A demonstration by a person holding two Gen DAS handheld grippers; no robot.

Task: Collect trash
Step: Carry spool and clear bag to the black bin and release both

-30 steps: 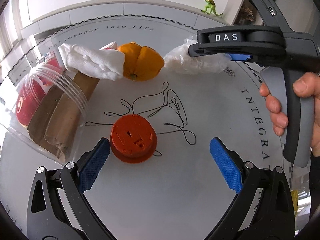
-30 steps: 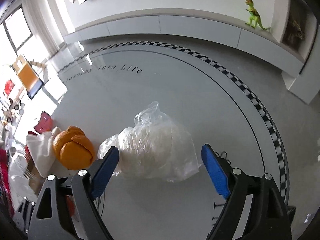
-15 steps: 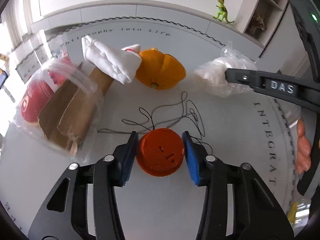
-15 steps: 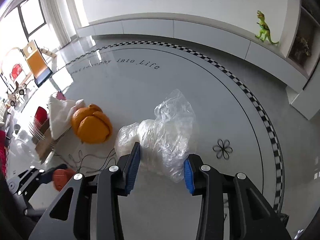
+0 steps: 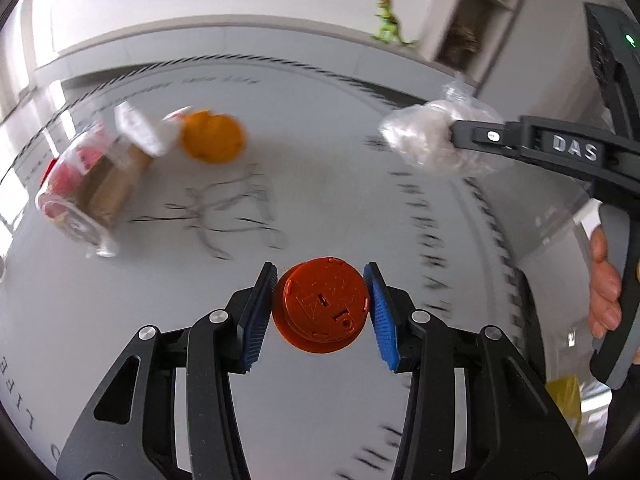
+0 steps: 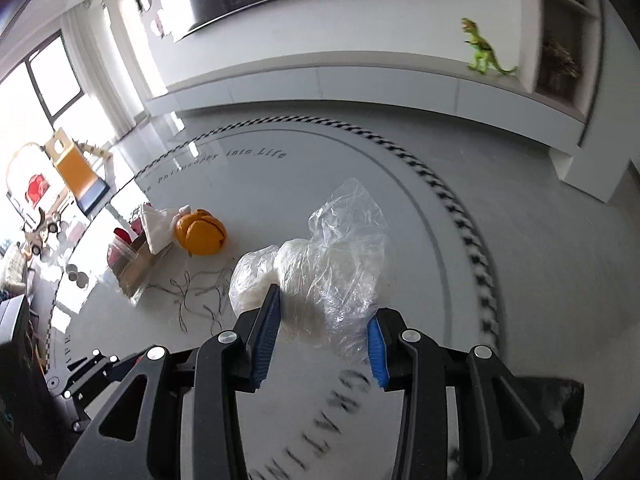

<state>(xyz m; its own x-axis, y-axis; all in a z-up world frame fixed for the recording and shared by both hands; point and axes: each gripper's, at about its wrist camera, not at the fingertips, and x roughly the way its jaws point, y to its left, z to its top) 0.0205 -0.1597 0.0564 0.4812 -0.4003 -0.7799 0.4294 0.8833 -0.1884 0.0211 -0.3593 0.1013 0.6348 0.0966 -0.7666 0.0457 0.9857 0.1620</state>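
My left gripper [image 5: 322, 312] is shut on a round orange-red lid [image 5: 322, 308], held off the glossy floor between the blue pads. My right gripper [image 6: 322, 330] is shut on a crumpled clear plastic bag [image 6: 332, 264] with white stuff inside, also lifted; the bag [image 5: 424, 140] shows at the right in the left wrist view, gripped by the right tool's black arm. Left on the floor are an orange peel [image 6: 202, 232], a white tissue [image 6: 158, 226], a clear box with cardboard and red packaging [image 5: 84, 184] and a tangle of thin dark wire [image 6: 192, 296].
A low white bench [image 6: 360, 80] runs along the far wall, with a green toy dinosaur [image 6: 484, 52] on it and a shelf unit [image 6: 560, 60] to its right. A person's hand [image 5: 606, 280] holds the right tool. Toys and furniture crowd the far left by the windows.
Both grippers closed, the left on the orange-red lid, the right on the plastic bag. Both then rose and pulled back from the litter pile, carrying their loads.
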